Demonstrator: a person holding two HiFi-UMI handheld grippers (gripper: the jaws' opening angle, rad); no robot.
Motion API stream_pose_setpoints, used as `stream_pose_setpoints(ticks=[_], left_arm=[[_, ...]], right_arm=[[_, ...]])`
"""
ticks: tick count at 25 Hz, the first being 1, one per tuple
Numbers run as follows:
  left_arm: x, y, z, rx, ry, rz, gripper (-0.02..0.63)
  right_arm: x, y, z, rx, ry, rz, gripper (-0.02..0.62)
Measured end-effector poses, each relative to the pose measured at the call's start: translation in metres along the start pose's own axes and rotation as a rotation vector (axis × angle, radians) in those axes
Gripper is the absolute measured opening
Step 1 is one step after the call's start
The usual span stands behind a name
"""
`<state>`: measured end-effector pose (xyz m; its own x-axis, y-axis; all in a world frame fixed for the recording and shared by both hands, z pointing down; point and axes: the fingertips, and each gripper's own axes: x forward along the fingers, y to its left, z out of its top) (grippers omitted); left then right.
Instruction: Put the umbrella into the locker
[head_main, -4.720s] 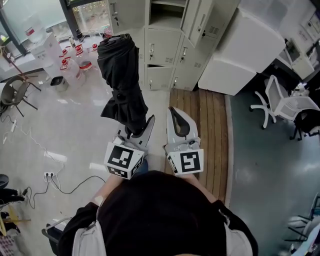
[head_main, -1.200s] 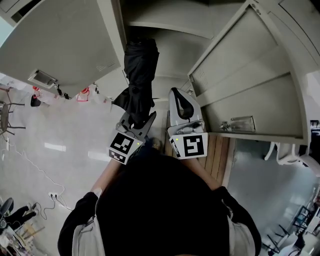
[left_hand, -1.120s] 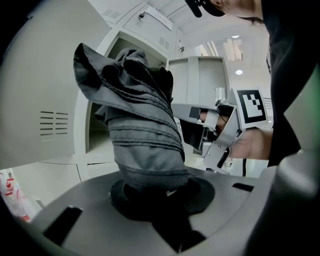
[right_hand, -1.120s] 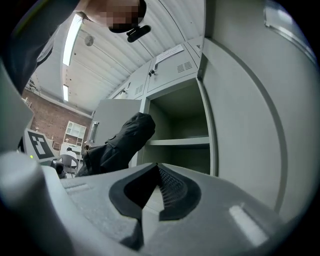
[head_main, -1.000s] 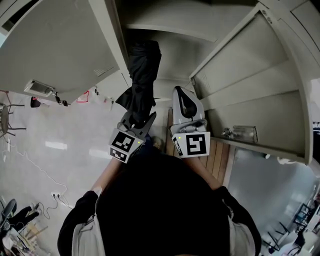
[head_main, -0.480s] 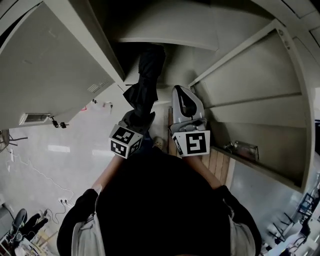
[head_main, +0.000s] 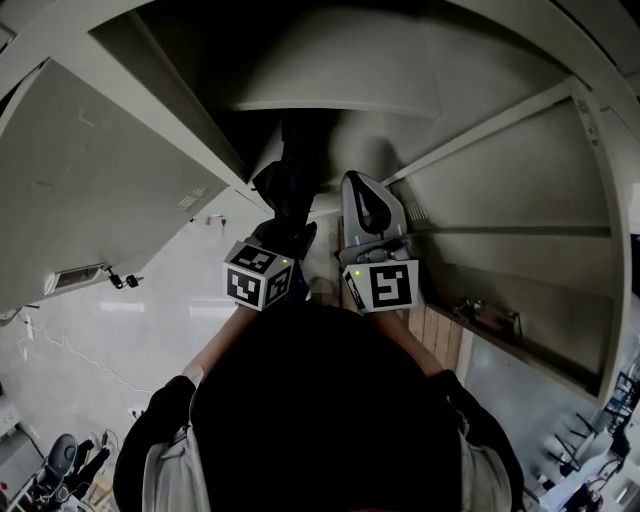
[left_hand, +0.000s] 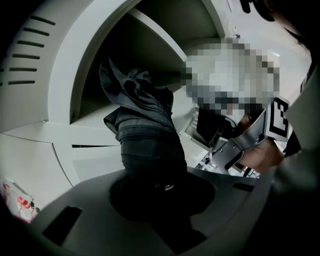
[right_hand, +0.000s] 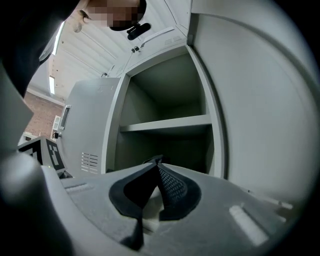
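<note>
Nearest the person, the left gripper (head_main: 286, 236) is clamped on the near end of the folded black umbrella (head_main: 296, 165) (its jaws stand narrow around the bundled fabric, with no gap showing). Just beside it, the right gripper (head_main: 362, 192) is empty, its jaws pressed together. From the left grip the umbrella runs away from the person. Its far end is in the mouth of the locker (right_hand: 150, 95), below the shelf (right_hand: 165, 123) and toward the left side of the opening, near the hinged edge of the open door (head_main: 100, 180); whether it touches the locker floor cannot be told. The step in hand looks like the insertion itself, not yet finished. The next move probably calls for pushing the umbrella deeper, laying it down clear of the shelf edge, then opening the left jaws.
</note>
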<state>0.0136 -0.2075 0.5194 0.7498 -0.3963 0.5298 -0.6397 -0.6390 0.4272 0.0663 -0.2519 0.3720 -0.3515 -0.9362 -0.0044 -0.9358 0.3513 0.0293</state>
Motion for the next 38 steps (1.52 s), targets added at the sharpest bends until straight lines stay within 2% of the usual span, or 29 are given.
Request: stream_pose_setpoints(ticks=[8,14,19,22,24,26,28,31,38], left_arm=[[0.014,0.008,0.016,-0.075,0.09,-0.032,0.094],[0.019,0.004,0.024,-0.139,0.135,-0.107,0.106],[0.021,-0.003,0.03,-0.213,0.153,-0.171,0.132],[0.022,-0.012,0.031,-0.257,0.155,-0.228,0.206],[0.02,-0.017,0.033,-0.318,0.148,-0.262,0.264],[0.017,-0.019,0.032,-0.392,0.135,-0.28,0.293],[0.01,-0.018,0.032,-0.437,0.112,-0.277,0.307],[-0.006,-0.014,0.032,-0.44,0.065,-0.239,0.31],[-0.068,-0.003,0.016,-0.307,-0.005,-0.085,0.31]], right_arm=[[0.018,-0.009,-0.004,0.0,0.037,-0.045,0.003],[0.032,-0.006,0.007,0.016,-0.011,-0.072,0.004],[0.033,0.001,0.01,0.007,-0.013,-0.057,0.004],[0.03,0.003,0.01,0.0,-0.007,-0.035,0.003],[0.027,0.005,0.011,-0.011,-0.011,-0.014,0.003],[0.026,0.007,0.015,-0.001,-0.019,0.005,0.003],[0.025,0.009,0.019,0.005,-0.026,0.024,0.003],[0.022,0.011,0.019,-0.012,-0.03,0.054,0.003],[0.024,0.027,0.026,-0.023,-0.065,0.139,0.004]])
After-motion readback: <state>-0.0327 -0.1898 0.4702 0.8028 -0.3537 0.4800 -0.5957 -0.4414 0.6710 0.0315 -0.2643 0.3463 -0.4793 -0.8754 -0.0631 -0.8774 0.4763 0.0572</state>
